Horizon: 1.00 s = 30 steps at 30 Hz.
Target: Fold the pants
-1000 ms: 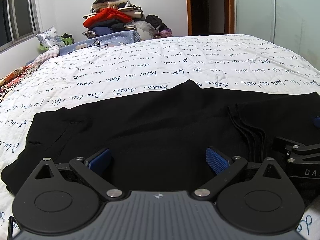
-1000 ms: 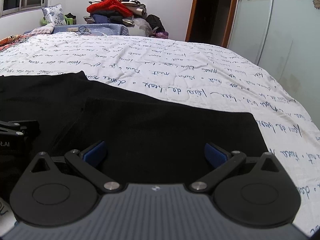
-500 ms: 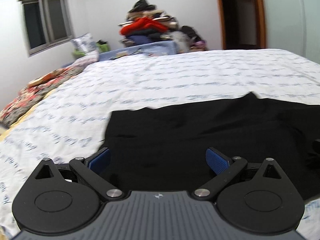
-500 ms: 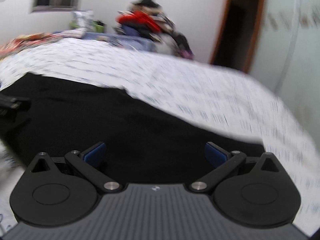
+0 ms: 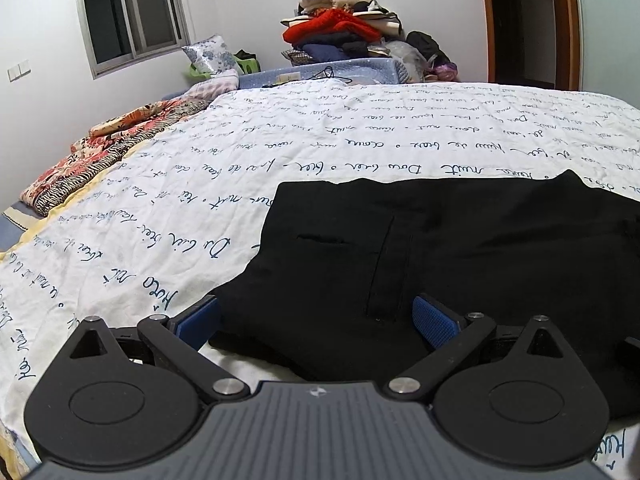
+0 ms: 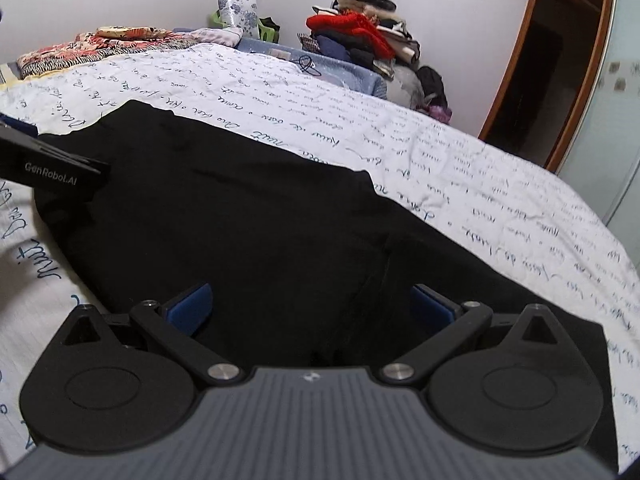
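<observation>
Black pants (image 5: 460, 248) lie flat on the white bedspread with blue handwriting (image 5: 280, 152); a back pocket slit and a seam show near their left end. My left gripper (image 5: 316, 320) is open and empty, low over the near left corner of the pants. In the right wrist view the pants (image 6: 248, 216) fill the middle. My right gripper (image 6: 310, 306) is open and empty, low over the pants' near edge, by a lengthwise fold. The left gripper's body (image 6: 52, 168) shows at the left edge of that view.
A pile of clothes (image 5: 340, 28) stands on a blue surface at the far end of the bed. A floral blanket (image 5: 100, 152) lies along the bed's left side. A doorway (image 5: 524, 20) and a wardrobe (image 6: 624, 92) are at the right.
Both grippers have swung to the left along the pants. The left one now faces the pants' left end; the right one has moved to their middle. Both stay open.
</observation>
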### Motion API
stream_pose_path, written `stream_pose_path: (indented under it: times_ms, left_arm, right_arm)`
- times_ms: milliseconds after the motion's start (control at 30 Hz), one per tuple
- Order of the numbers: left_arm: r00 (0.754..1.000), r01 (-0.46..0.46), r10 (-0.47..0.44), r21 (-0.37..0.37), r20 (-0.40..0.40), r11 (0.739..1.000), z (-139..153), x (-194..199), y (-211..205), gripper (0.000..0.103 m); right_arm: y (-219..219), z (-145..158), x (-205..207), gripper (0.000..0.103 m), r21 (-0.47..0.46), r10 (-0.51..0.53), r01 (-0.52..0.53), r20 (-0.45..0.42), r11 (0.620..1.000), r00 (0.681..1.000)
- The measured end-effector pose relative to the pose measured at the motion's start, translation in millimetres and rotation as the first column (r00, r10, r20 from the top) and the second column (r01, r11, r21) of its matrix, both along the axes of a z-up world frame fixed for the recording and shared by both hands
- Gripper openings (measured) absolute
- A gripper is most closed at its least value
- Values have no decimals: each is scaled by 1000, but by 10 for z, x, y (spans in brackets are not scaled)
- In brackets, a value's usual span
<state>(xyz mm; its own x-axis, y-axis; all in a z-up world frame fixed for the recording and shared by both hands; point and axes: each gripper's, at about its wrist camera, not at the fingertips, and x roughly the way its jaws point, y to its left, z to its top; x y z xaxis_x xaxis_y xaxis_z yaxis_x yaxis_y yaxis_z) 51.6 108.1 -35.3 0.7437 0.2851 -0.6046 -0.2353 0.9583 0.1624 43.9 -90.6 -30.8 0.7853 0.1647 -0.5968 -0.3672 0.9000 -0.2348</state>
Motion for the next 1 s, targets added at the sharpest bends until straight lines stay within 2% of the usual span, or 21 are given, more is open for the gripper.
stream_pose_path:
  times_ms: [167,300,467,567,700,800,900,1000]
  left_arm:
    - [1000,4,-4,14,0,1000,-5,-3,-20,103]
    - [1000,3,-3,1,1,1000,-4,-8,-3,103]
    - [1000,-7,7,0,6,1000,36,-21,40,103]
    - [999,-48,48,24,8,999,97,-19,123,103]
    - [995,-92,94,114,-11,989,97,3,203,103]
    - [995,-98,100,108,-14,989,91,1,260,103]
    - [995,-100,102,96,-13,990,101,-5,281,103]
    - [995,-95,97,108,-14,990,94,4,280,103]
  right_arm:
    - [36,-3,-37,103,-27,5,-4,31,1000,1000]
    - [110,67,-162,103,-68,27,-18,130,998,991]
    - [283,191,-355,103,-128,105,-75,248,989,963]
    - [431,256,-422,103,-157,176,-138,264,978,948]
    - [632,279,-531,103,-188,295,-251,264,949,918]
    - [789,259,-589,103,-220,356,-303,265,927,896]
    - [890,250,-596,103,-231,381,-326,266,917,886]
    - [883,331,-482,103,-189,340,-296,274,936,900]
